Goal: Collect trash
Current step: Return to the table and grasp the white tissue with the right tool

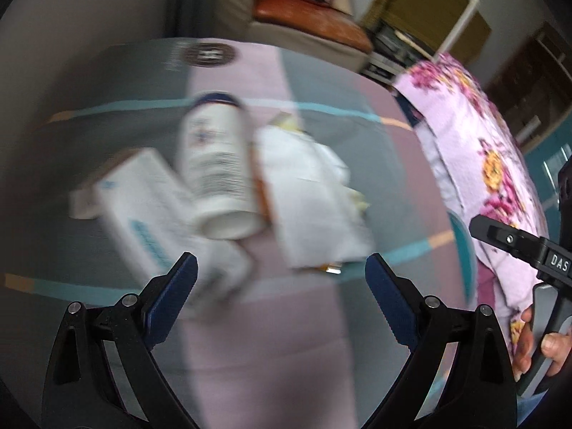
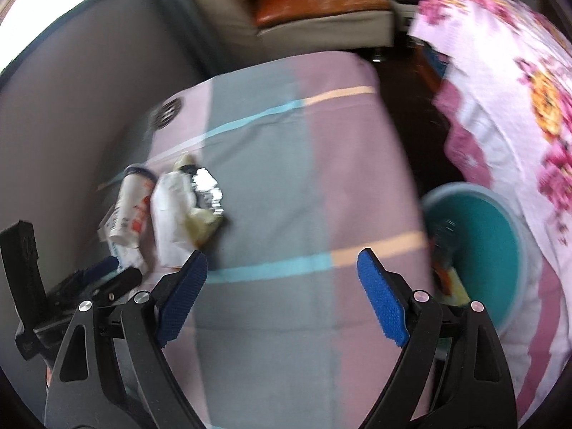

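A pile of trash lies on the pink and grey striped bed sheet [image 1: 271, 339]. In the left wrist view it holds a white cylindrical can [image 1: 214, 164], a white carton [image 1: 143, 211] and a crumpled white paper wrapper [image 1: 314, 196]. My left gripper [image 1: 280, 279] is open and empty, just in front of the pile. In the right wrist view the can [image 2: 130, 207], the wrapper [image 2: 169, 214] and a shiny foil piece [image 2: 207, 189] lie to the left. My right gripper [image 2: 282, 271] is open and empty over bare sheet [image 2: 286, 178]. A teal bin [image 2: 479, 250] stands at the right.
A pink floral blanket [image 2: 507, 89] lies on the right, above the bin. A grey wall [image 2: 71, 107] runs along the left. A brown cushioned seat [image 2: 314, 3] stands beyond the bed. The left gripper's body [image 2: 71, 286] shows at the lower left. Both views are motion-blurred.
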{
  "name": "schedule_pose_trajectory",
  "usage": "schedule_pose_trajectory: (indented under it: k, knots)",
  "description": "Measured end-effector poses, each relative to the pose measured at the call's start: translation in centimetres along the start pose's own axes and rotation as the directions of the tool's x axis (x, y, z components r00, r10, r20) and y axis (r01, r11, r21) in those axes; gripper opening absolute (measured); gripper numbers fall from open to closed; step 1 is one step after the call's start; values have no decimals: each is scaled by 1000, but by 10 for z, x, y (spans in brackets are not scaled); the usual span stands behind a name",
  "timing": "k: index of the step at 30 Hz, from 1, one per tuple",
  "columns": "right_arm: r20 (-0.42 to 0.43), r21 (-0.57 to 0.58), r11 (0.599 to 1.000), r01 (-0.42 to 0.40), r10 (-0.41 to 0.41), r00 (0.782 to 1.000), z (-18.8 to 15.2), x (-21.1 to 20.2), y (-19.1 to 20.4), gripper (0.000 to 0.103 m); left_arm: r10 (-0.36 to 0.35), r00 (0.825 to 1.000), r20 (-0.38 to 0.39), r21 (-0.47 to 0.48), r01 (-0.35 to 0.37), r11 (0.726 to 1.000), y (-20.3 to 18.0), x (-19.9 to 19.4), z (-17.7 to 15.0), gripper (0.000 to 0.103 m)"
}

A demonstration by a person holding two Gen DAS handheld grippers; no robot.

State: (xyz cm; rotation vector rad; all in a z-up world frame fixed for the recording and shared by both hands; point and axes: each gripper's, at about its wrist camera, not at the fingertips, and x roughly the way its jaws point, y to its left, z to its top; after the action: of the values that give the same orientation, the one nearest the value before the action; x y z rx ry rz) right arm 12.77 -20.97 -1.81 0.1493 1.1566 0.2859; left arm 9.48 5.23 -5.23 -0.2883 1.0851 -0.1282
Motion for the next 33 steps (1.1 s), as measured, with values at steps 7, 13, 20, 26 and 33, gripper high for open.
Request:
schedule_pose_trajectory:
  k: [7,13,20,26,33]
  knots:
    - [-52,-129,990,-64,57,997,18,39,57,77,27,999,22,-62,-26,998,58,-10,7,95]
    - [-88,-190,979,-74,58,994,32,72,93,61,43,998,47,-117,-37,992,94,-15,15,95]
    - [-103,-265,962,-70,44,994,36,97,118,52,47,998,42,-174,-39,984,121,-13,14,95]
    - [-101,-287,955,-71,43,994,33,101,123,6,36,999,34,-170,-30,985,118,-11,13,95]
    - [-25,-234,965,-118,116,993,34,65,108,4,21,998,60,-120,-14,993,95,-19,22,95]
